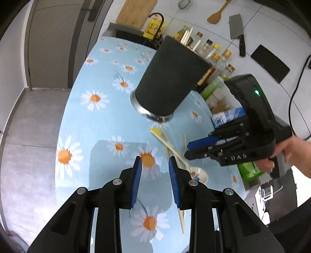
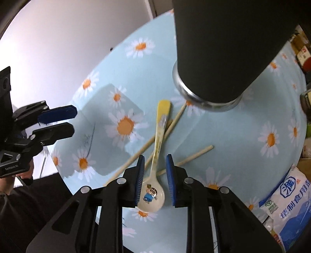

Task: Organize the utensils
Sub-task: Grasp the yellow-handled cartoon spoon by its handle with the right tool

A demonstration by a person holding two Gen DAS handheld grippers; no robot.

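A cream spoon [image 2: 158,136] with a yellow handle end and a cartoon figure in its bowl lies across several wooden chopsticks [image 2: 194,155] on the daisy tablecloth [image 2: 120,81]. My right gripper [image 2: 155,158] points down over the spoon; the jaws straddle its handle and bowl with gaps on both sides, so it is open. A black cylindrical utensil holder [image 1: 167,77] on a steel base stands behind and holds pale utensils. My left gripper [image 1: 154,167] hangs open above bare cloth, just left of the spoon [image 1: 155,132]. The right gripper [image 1: 194,149] shows at the right there.
Spice bottles [image 1: 215,52], a cleaver [image 1: 237,31], a wooden spatula [image 1: 215,15] and a cutting board [image 1: 136,11] lie beyond the table. A salt bag [image 2: 291,198] sits at the table's right side. The table's curved edge drops to the floor [image 1: 29,126] on the left.
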